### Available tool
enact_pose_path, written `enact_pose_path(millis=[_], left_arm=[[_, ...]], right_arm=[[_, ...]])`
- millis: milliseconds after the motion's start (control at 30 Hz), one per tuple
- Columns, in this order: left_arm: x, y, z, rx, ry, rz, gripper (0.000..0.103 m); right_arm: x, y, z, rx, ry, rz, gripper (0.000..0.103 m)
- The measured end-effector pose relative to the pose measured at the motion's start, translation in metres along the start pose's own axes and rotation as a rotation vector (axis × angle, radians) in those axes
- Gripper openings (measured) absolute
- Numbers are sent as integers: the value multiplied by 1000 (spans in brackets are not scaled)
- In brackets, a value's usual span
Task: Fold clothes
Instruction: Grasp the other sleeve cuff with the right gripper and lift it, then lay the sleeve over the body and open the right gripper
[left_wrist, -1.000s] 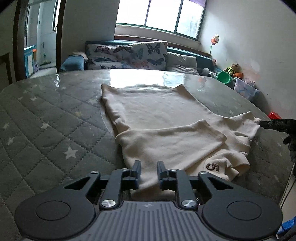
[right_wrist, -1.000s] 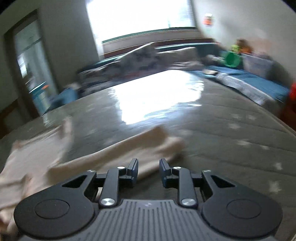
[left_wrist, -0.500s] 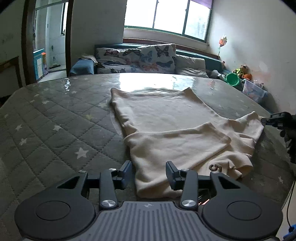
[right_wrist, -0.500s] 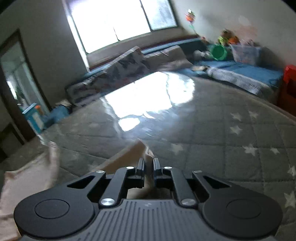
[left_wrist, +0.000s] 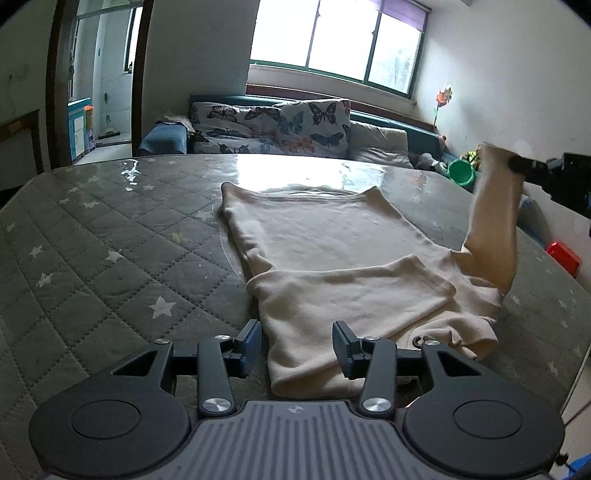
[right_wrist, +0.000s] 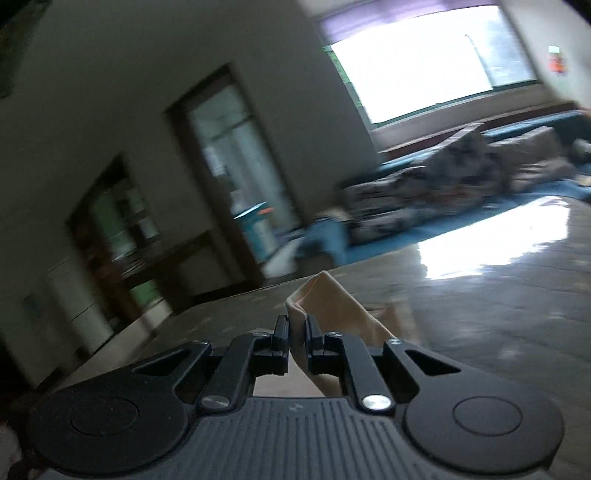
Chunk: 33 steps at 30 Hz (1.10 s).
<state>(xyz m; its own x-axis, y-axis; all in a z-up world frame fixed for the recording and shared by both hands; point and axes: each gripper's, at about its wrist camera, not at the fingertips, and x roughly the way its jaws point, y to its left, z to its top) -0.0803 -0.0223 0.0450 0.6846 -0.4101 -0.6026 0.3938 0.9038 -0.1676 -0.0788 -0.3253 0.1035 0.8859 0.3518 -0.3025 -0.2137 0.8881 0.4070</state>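
A cream sweatshirt lies flat on the grey quilted star-patterned table cover. One sleeve is folded across its near part. My left gripper hovers low at the garment's near edge. Its jaws are opening, and the cloth lies between the fingers without the pads pressing on it. The other sleeve rises off the table at the right, with my right gripper shut on its end. In the right wrist view the cuff sticks up from between the shut fingers of the right gripper; that view is blurred.
A sofa with butterfly cushions stands behind the table under the window. A green bucket and a red object sit by the right wall. A doorway opens at the back left. The table's edge runs close on the right.
My right gripper closed on the right sleeve's end and lifted it up off the table. My left gripper's jaws spread apart and let go of the cloth at the near edge.
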Motion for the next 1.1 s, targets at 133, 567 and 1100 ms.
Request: enact_pose_path(millis=[133, 567, 1100], left_arm=[[-2, 1, -3, -14, -4, -9, 46], [-9, 0, 8, 12, -53, -38, 46], [54, -59, 26, 175, 24, -106, 46]], right_arm=[[33, 38, -18, -62, 68, 78, 8], [18, 4, -67, -140, 276, -92, 13], [58, -30, -54, -117, 253, -142, 15]])
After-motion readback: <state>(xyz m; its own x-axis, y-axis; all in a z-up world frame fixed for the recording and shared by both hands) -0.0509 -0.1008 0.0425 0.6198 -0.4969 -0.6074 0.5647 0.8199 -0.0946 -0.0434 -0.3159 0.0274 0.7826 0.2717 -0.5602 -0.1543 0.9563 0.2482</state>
